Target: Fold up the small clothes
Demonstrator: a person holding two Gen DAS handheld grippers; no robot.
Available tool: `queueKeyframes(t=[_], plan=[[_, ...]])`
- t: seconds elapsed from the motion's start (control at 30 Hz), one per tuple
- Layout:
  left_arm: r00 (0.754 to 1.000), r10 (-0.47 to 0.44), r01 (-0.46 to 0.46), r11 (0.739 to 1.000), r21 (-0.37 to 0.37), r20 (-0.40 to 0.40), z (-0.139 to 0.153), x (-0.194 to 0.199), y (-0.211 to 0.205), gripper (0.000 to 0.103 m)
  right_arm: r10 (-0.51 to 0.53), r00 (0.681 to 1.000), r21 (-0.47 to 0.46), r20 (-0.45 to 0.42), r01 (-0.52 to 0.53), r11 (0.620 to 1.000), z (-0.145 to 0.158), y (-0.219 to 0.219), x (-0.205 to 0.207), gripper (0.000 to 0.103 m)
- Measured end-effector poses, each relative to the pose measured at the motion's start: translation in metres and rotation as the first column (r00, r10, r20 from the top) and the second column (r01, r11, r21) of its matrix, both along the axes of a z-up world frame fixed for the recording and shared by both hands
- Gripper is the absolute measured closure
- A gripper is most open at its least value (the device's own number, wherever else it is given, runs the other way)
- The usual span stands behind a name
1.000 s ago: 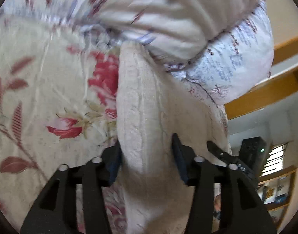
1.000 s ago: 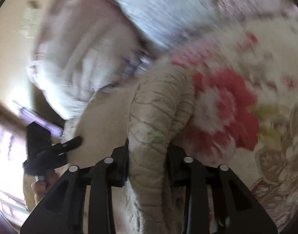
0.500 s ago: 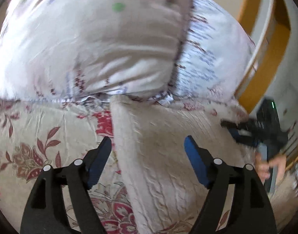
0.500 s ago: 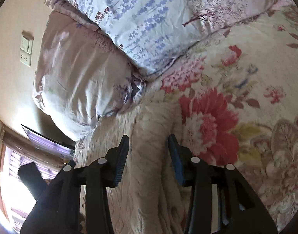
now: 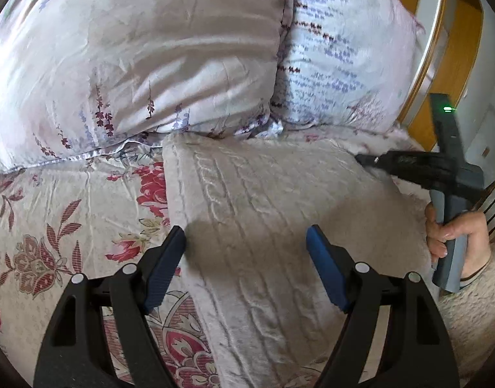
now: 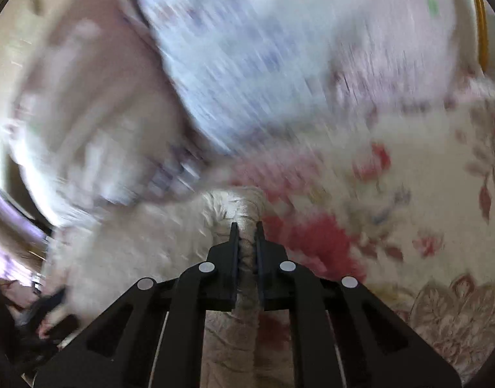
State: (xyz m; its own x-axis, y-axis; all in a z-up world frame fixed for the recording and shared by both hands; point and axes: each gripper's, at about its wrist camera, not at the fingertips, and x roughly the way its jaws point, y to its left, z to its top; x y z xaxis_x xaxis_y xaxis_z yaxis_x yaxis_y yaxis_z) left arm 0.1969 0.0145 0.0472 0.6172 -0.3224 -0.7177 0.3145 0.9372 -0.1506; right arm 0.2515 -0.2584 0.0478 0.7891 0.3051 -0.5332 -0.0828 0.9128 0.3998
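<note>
Left gripper (image 5: 246,242): fingers spread apart above the cream knit garment (image 5: 263,213) | Right gripper (image 6: 246,226): clamped on the garment's edge | Garment: lay on floral bedsheet (image 5: 53,226), against pillows (image 5: 150,58).

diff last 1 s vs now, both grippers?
The left gripper let go of the cream cable-knit garment it pinched a second ago, backed away, and now stands wide open over it. The right gripper also released half a second ago, then closed again on the garment's edge fold. The garment went from bunched up to lying flat. The floral bedsheet and the pillows are unchanged.
</note>
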Motion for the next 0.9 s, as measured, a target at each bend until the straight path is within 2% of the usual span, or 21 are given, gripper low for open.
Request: queueKeyframes(t=[0.03, 0.1, 0.17, 0.2, 0.23, 0.33, 0.43, 0.5, 0.6, 0.7, 0.83, 0.9], plan=[[1.0, 0.001, -0.001, 1.0, 0.015, -0.006, -0.002, 0.001, -0.002, 0.026, -0.001, 1.0, 0.018, -0.029, 0.001, 1.0, -0.008, -0.001, 0.005, 0.094], [1.0, 0.008, -0.007, 0.999, 0.038, -0.02, -0.009, 0.004, -0.003, 0.024, -0.002, 1.0, 0.032, -0.021, 0.002, 0.999, -0.008, -0.003, 0.004, 0.092], [0.999, 0.012, -0.011, 1.0, 0.02, -0.029, -0.01, 0.005, 0.001, 0.024, 0.002, 1.0, 0.004, -0.011, -0.002, 1.0, -0.002, -0.001, -0.001, 0.084], [0.999, 0.016, -0.015, 1.0, 0.003, -0.032, -0.009, 0.003, 0.005, 0.024, -0.002, 1.0, -0.012, 0.001, 0.002, 1.0, 0.002, -0.001, -0.008, 0.073], [0.999, 0.02, -0.02, 1.0, -0.007, -0.03, -0.007, 0.002, 0.008, 0.024, -0.004, 1.0, -0.024, 0.012, 0.004, 1.0, 0.005, -0.001, -0.016, 0.068], [0.999, 0.045, -0.045, 0.999, 0.014, 0.006, -0.001, -0.008, 0.017, 0.024, 0.047, 0.992, -0.041, 0.114, -0.043, 0.998, 0.017, 0.001, -0.051, 0.068], [0.998, 0.059, -0.06, 0.997, 0.047, 0.022, -0.001, -0.016, 0.022, 0.024, 0.147, 0.967, -0.087, 0.208, -0.132, 0.987, 0.022, 0.015, -0.089, 0.068], [0.998, 0.058, -0.059, 0.996, 0.062, 0.022, -0.005, -0.021, 0.024, 0.023, 0.214, 0.948, -0.14, 0.234, -0.186, 0.973, 0.02, 0.028, -0.109, 0.068], [0.998, 0.05, -0.052, 0.994, 0.092, 0.024, -0.012, -0.029, 0.024, 0.022, 0.266, 0.944, -0.254, 0.195, -0.214, 0.943, 0.006, 0.048, -0.123, 0.068], [0.999, 0.041, -0.043, 0.991, 0.123, 0.016, -0.021, -0.034, 0.023, 0.021, 0.217, 0.972, -0.36, 0.086, -0.172, 0.917, -0.022, 0.056, -0.119, 0.068], [0.999, 0.042, -0.04, 0.988, 0.151, -0.012, -0.035, -0.038, 0.022, 0.021, 0.175, 0.978, -0.385, 0.111, -0.12, 0.915, -0.033, 0.058, -0.132, 0.067], [0.999, 0.05, -0.048, 0.989, 0.138, -0.007, -0.037, -0.039, 0.024, 0.021, 0.155, 0.98, -0.398, 0.125, -0.093, 0.913, -0.036, 0.061, -0.135, 0.067]])
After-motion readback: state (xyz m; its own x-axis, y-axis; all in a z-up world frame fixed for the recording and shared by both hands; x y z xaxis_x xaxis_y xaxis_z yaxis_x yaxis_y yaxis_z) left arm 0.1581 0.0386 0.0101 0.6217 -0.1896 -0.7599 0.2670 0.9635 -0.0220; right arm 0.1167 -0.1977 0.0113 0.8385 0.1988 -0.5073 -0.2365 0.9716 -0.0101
